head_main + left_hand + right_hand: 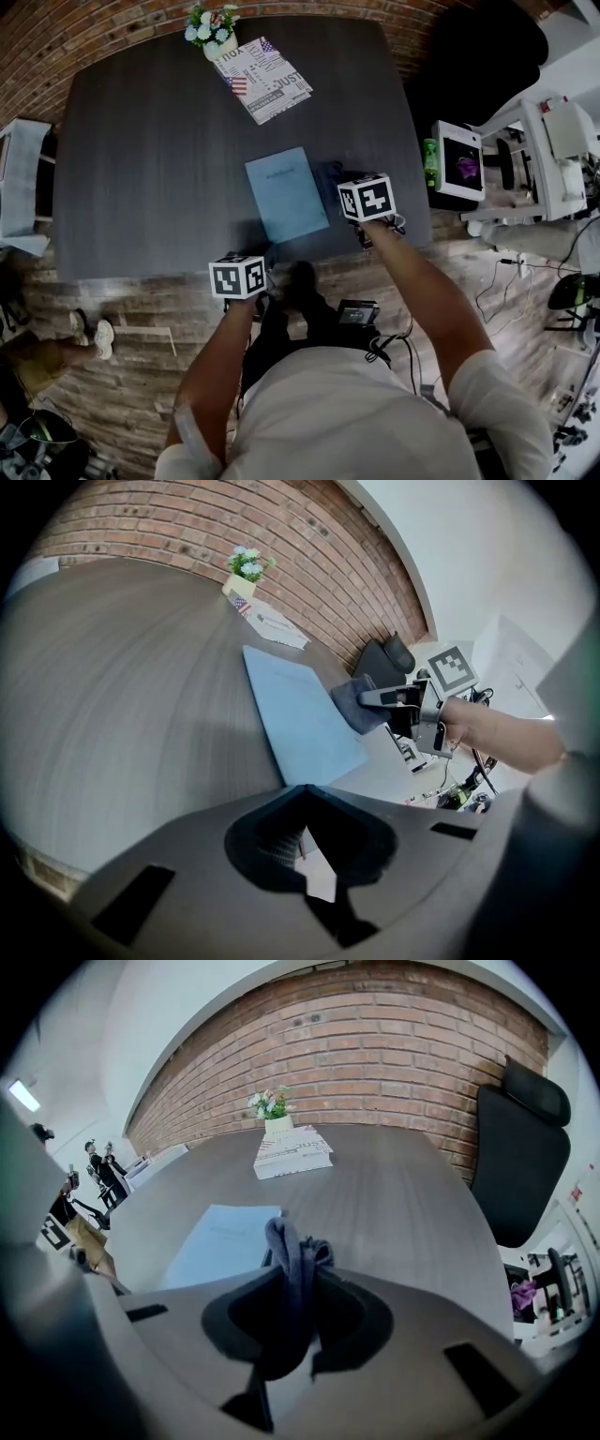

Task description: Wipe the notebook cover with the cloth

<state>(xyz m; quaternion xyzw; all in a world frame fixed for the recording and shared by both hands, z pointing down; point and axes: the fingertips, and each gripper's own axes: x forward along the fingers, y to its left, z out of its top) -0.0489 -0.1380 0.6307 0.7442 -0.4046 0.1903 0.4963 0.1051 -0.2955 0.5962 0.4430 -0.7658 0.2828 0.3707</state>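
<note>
Notebook [286, 195] 1, on table [141, 141]; cloth [281, 1237] 1, clamped in right tool [292, 1286].

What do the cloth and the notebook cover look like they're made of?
Cloth: soft dark grey-blue fabric, matte, perhaps microfibre; it bunches in limp folds. Notebook cover: light blue, smooth and matte, probably card or paper; it lies flat with crisp edges.

Notebook [286, 194] lies on tabletop [141, 159], toward its near edge; magazine [265, 78] behind it at far edge; flower pot [214, 30] just left-behind magazine; cloth [286, 1241] in right gripper [291, 1269], at notebook's right side; left gripper [239, 277] at tabletop's near edge, left-front of notebook; chair [487, 56] beyond tabletop's right.
</note>
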